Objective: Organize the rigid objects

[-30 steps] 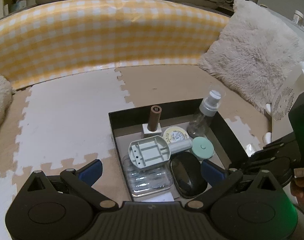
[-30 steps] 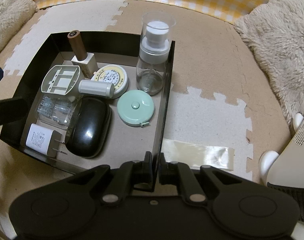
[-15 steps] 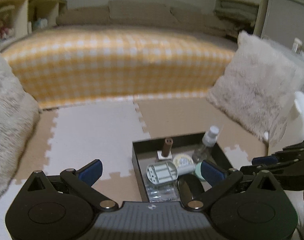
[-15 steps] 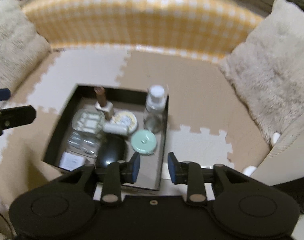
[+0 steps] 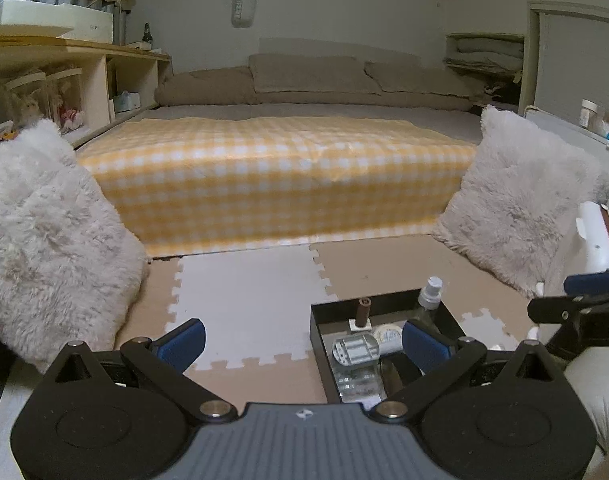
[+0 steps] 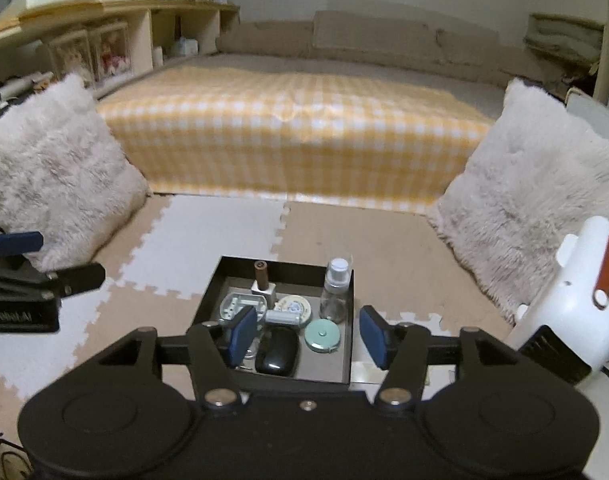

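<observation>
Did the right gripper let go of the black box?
Yes. The right gripper has opened and pulled back and up from the black box, which now looks smaller on the mat.

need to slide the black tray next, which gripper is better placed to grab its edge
Probably the right gripper. It is open, with the black tray centred straight ahead between its fingers. The left gripper, also open, sees the tray off to its right side.
</observation>
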A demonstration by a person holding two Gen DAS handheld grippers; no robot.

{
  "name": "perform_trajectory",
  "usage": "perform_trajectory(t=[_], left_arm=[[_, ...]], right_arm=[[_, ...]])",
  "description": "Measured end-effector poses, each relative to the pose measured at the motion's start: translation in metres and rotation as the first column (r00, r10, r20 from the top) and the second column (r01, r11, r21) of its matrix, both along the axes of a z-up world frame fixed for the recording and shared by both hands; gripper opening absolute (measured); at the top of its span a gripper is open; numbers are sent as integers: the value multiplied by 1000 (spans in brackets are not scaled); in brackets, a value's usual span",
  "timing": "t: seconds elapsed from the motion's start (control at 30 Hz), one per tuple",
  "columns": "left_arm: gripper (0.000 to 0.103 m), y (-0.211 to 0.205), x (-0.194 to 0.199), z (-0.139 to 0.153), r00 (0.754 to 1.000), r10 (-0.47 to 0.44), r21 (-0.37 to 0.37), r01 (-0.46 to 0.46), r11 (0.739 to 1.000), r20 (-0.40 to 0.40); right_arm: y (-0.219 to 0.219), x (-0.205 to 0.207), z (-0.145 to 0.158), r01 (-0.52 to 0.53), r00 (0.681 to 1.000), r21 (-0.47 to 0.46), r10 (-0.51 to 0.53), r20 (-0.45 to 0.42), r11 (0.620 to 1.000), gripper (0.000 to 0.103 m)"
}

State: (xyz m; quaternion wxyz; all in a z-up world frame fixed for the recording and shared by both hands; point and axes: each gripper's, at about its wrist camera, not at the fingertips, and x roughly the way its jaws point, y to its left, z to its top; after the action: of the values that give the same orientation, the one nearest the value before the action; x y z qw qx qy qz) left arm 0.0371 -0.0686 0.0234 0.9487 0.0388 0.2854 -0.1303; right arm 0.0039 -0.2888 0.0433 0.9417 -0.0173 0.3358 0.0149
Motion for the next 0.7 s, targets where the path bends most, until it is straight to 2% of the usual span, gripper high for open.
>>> perform_trajectory(t=[0.07, 0.2, 0.4, 0.7], left_arm=[[103, 4, -9, 0, 1000, 0, -11, 0, 1000, -8], [103, 10, -30, -3, 1000, 7, -10, -7, 1000, -15], [103, 18, -53, -4, 1000, 27, -2, -27, 1000, 11], [103, 30, -76, -9, 998, 54, 2, -54, 999, 45]], right_arm=[[3, -12, 2, -7, 1000, -1, 7, 15, 1000, 69], [7, -35, 6, -7, 999, -8, 7, 52, 1000, 73], [15, -61, 5, 15, 996, -4, -14, 89, 1000, 86], [22, -88, -12, 68, 990, -33, -63, 126, 997, 93]])
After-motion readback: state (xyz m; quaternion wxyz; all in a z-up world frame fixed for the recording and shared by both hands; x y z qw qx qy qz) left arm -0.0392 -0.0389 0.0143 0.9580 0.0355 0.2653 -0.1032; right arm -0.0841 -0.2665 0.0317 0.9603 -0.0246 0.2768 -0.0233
